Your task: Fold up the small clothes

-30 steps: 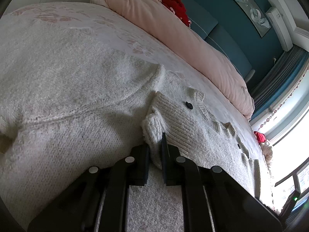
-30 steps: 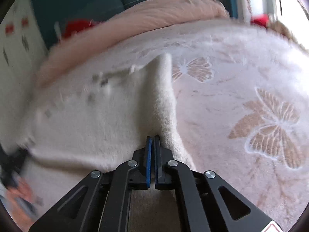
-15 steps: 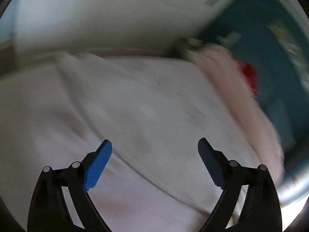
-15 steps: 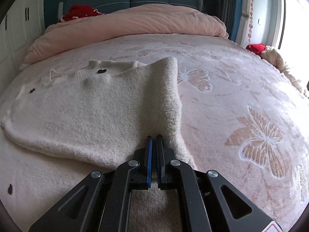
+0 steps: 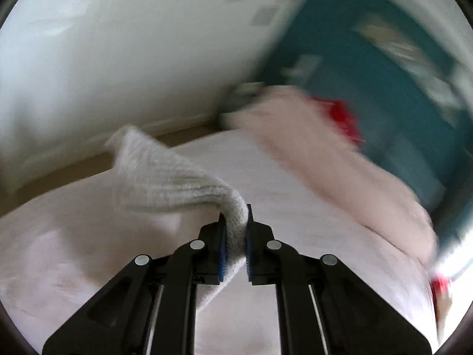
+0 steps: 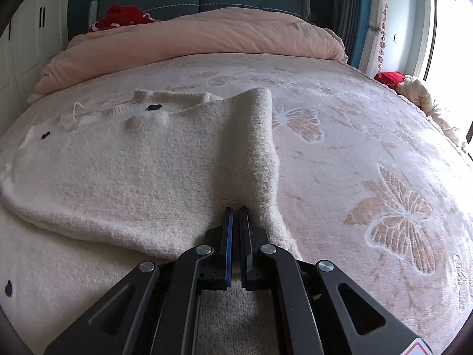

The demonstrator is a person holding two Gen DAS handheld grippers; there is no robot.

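A cream knit sweater (image 6: 118, 171) with small black heart dots lies spread on the bed. Its right part is folded over in a long strip (image 6: 254, 136) that runs down to my right gripper (image 6: 236, 210), which is shut on the fabric at the near edge. In the blurred left wrist view, my left gripper (image 5: 235, 217) is shut on a ribbed cream sleeve end (image 5: 165, 174). The sleeve arches up and away to the left, above the bed. Neither gripper shows in the other's view.
The pale bedspread (image 6: 384, 201) has butterfly patterns. A rolled pink duvet (image 6: 192, 38) and a red garment (image 6: 121, 19) lie at the teal headboard. White wardrobes stand on the left. A bundle of cloth (image 6: 419, 97) sits at the bed's right edge by the window.
My left gripper let go of the sweater edge, opened wide while swinging away, and has shut on the ribbed sleeve end, lifting it. My right gripper kept its grip on the fold.
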